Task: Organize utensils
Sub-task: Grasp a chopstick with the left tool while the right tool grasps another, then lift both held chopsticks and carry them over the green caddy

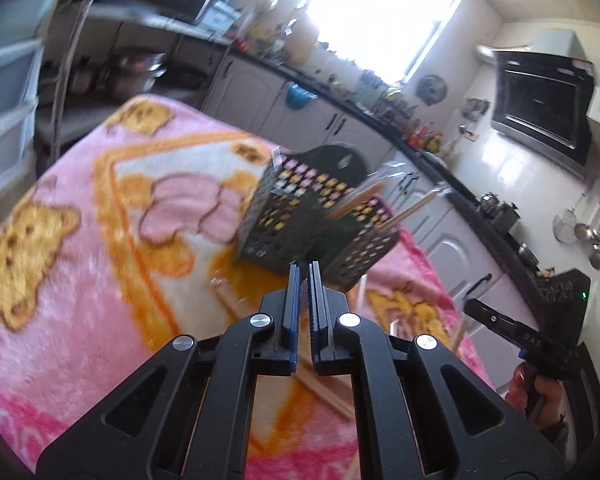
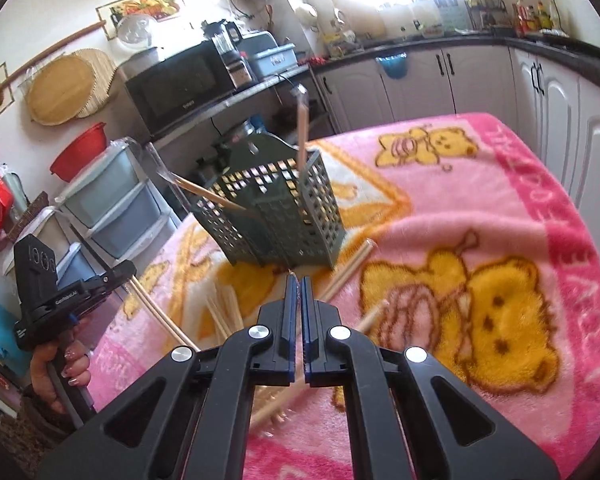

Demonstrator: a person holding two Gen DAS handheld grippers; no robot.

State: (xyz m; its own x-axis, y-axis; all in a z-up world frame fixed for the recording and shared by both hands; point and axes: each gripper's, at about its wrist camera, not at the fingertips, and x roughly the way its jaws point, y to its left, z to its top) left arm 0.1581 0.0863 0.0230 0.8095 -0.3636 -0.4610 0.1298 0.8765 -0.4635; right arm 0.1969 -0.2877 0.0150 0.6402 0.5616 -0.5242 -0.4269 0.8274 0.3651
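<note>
surface: pink bear blanket (image 2: 480, 216) | on it: green holder (image 2: 284, 216), loose chopsticks (image 2: 346, 270)

Domestic kitchen, lived-in. Evidence: a run of white panelled cabinets (image 2: 452, 80) under a dark countertop (image 2: 556, 42) crowded with bottles and jars; a black microwave (image 2: 176, 80) on a shelf; a wall-mounted black range hood (image 1: 544, 100); strainers and ladles (image 1: 588, 236) hanging on a tiled wall; woven trays (image 2: 68, 84) and a red basin (image 2: 80, 150) beside stacked plastic drawers (image 2: 120, 200). A bright window (image 1: 380, 12) sits above the counter, and a pink bear-print blanket (image 2: 480, 208) covers the table.
</note>
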